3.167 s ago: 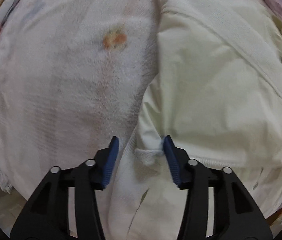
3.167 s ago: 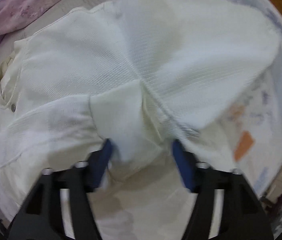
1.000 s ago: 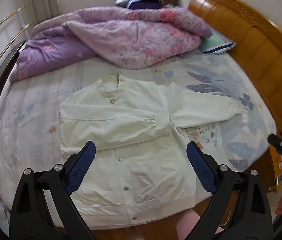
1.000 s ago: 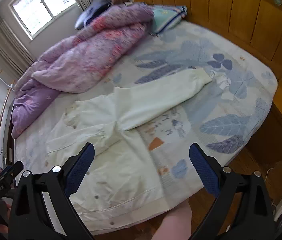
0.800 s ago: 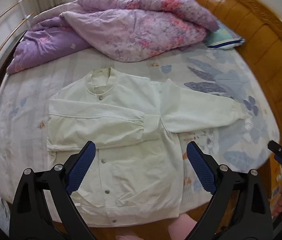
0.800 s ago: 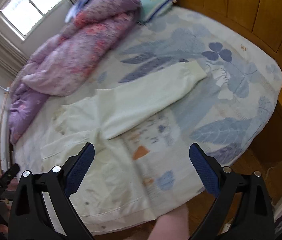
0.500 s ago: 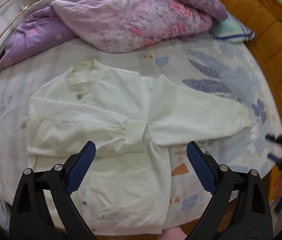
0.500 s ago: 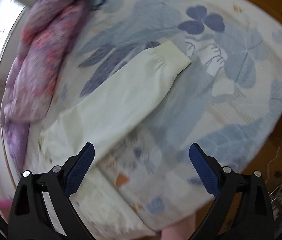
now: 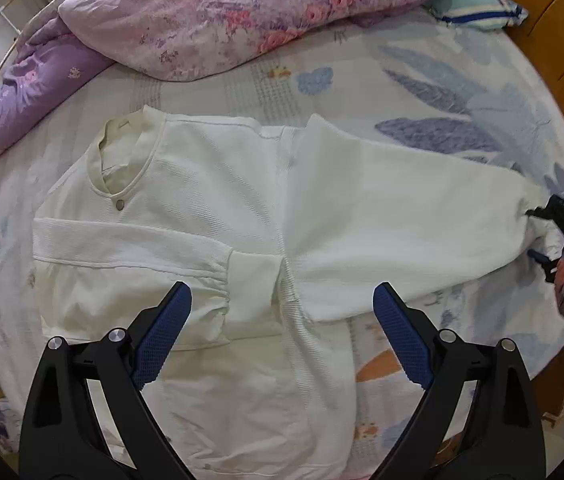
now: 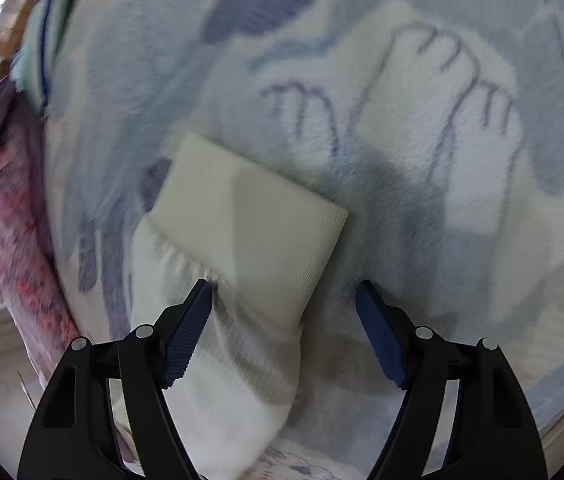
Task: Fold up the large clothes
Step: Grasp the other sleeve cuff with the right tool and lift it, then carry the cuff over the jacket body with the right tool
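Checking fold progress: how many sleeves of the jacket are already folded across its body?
1: the folded sleeve lies across the chest; the other sleeve lies outstretched, cuff between the closing right gripper.

The wide-spread left claw (image 9: 280,336) hovers above the cream jacket (image 9: 242,220) on the bed (image 9: 422,64).

On the bed (image 9: 422,92) I see the jacket (image 9: 210,216) lying flat, quilt (image 9: 210,12) behind it, pillow (image 9: 478,8) behind and right, my left tool (image 9: 282,332) over its middle, my right tool (image 10: 284,328) closing around its outstretched sleeve's cuff (image 10: 250,216).
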{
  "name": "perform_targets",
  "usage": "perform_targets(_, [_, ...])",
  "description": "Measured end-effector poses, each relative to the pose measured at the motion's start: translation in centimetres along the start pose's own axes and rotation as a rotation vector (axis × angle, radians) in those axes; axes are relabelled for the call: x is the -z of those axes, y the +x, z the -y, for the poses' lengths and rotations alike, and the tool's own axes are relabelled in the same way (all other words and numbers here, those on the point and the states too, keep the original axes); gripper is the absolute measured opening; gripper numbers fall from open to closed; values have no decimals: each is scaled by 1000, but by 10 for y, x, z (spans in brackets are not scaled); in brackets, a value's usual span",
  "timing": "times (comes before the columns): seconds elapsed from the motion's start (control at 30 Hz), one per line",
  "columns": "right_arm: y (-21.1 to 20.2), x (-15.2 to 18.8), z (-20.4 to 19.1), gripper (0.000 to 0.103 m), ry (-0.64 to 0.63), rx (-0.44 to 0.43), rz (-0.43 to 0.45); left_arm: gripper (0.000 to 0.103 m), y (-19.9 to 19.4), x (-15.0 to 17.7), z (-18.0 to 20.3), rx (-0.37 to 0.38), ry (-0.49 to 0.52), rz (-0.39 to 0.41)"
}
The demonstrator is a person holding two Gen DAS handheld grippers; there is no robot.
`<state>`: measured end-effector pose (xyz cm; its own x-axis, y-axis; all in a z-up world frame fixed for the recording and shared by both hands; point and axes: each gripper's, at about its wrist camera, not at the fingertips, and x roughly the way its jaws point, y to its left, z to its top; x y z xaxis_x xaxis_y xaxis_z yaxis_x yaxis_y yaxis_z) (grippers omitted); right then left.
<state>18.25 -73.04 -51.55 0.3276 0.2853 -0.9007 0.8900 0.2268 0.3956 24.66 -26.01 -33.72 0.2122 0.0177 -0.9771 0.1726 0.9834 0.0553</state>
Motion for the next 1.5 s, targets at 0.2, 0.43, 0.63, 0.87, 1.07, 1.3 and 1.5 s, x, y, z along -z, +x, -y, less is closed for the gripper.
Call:
perform_targets(0.2, [-5,-10,9,66,100,-132,-27,93,14,0,0,-18,-9,-40])
perform_targets(0.43, [-4,-18,21,60,131,-187,-51,93,18,-3,0,-17,-8,-49])
perform_targets(0.63, [-24,-5,0,8,-22,2,44,93,25,-8,-3,-24,-33,-70])
perform_targets(0.87, [-93,2,-8,7,-120,-148,142,92,41,-14,-12,8,-29,-54])
perform_targets(1.07, [-112,11,-7,7,-216,-106,159,60,85,-18,-25,65,-106,-110])
perform_targets(1.3, [-111,30,-13,7,-248,-87,197,17,169,-19,-28,127,-170,-227])
perform_targets(1.5, [-145,55,-55,7,-362,-158,262,14,178,-20,-22,127,-102,-208])
